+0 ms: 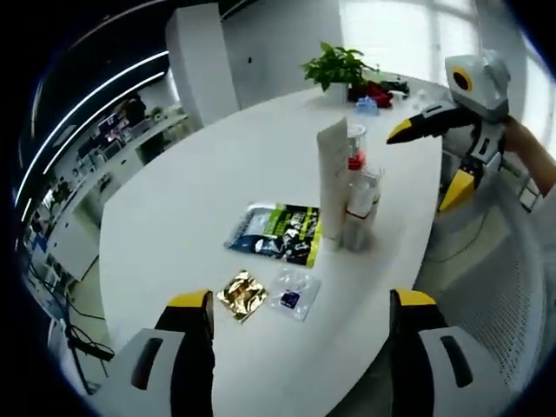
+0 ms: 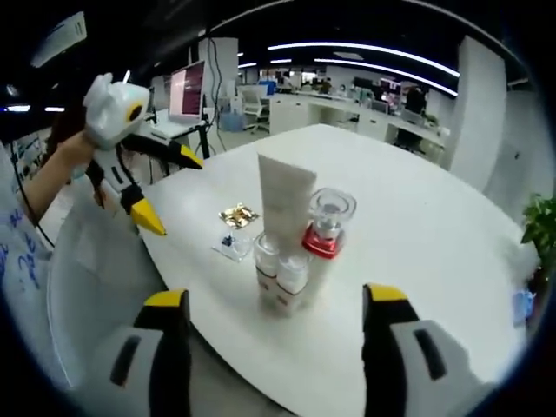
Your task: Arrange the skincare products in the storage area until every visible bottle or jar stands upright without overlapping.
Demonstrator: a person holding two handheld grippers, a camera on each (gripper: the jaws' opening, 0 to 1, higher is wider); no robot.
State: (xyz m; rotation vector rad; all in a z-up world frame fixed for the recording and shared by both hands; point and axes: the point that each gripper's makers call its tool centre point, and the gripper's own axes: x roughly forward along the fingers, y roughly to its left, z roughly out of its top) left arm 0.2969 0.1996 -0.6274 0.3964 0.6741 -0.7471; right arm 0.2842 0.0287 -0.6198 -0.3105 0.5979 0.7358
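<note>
White tabletop [image 1: 200,174] carries one cluster of skincare products standing upright near its edge: one tall white tube [image 2: 284,204], one clear-capped bottle with a red collar [image 2: 327,228], and two small white bottles [image 2: 280,276] in front, pressed together so their outlines are partly hidden by each other. Three flat sachets are seen beside them: one green-and-black [image 1: 278,233], one gold [image 1: 241,294], one clear [image 1: 293,292]. Labels cannot be read. One potted plant [image 1: 337,68] stands at the far end. Left gripper [image 1: 300,300] and right gripper [image 2: 275,300] are both spread wide, with nothing grasped.
</note>
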